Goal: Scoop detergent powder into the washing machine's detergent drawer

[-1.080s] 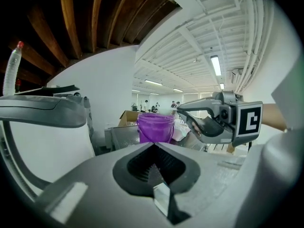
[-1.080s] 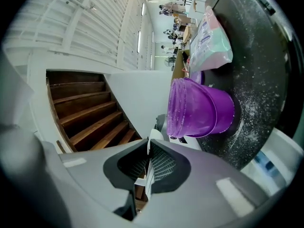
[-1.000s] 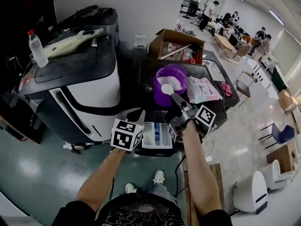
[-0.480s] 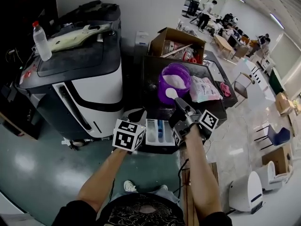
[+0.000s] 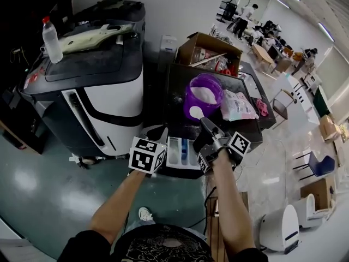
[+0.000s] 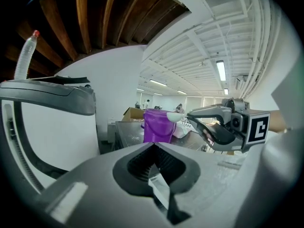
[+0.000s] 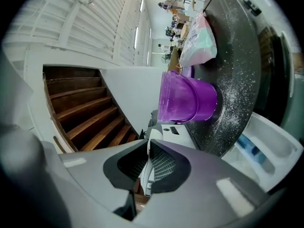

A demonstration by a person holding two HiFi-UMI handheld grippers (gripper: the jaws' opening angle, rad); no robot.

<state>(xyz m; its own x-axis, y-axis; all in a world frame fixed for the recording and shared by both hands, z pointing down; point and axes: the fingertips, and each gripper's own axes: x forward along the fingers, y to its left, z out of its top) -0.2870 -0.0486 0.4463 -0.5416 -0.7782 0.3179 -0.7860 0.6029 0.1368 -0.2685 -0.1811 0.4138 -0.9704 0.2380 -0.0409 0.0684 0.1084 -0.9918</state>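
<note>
Head view: the person stands over the open drawer (image 5: 173, 152), which juts out of the washer front below the dark, powder-dusted washer top (image 5: 177, 86). The right gripper (image 5: 206, 124) has its jaws pinching the handle of a white scoop (image 5: 196, 112). The right gripper view shows that handle edge-on, clamped between the ribbed faces. The scoop's bowl hangs at the near side of the purple bucket (image 5: 203, 77), over the washer top and just beyond the drawer. White powder (image 5: 207, 94) lies in the bucket; whether the bowl itself is loaded I can't tell. The left gripper (image 5: 156, 137) hovers near the drawer's left end, jaws pressed together, with only a pale sliver at the seam that I can't name. The scoop looks to me like light, stiff plastic, and its thin handle could swivel in the grip. A hold far back on the handle, as here, therefore wants a firm squeeze. The powder is loose and light, and I'd expect it to slide off at any tilt or jerk. The bowl should travel level and tip only once it is over a compartment.
</note>
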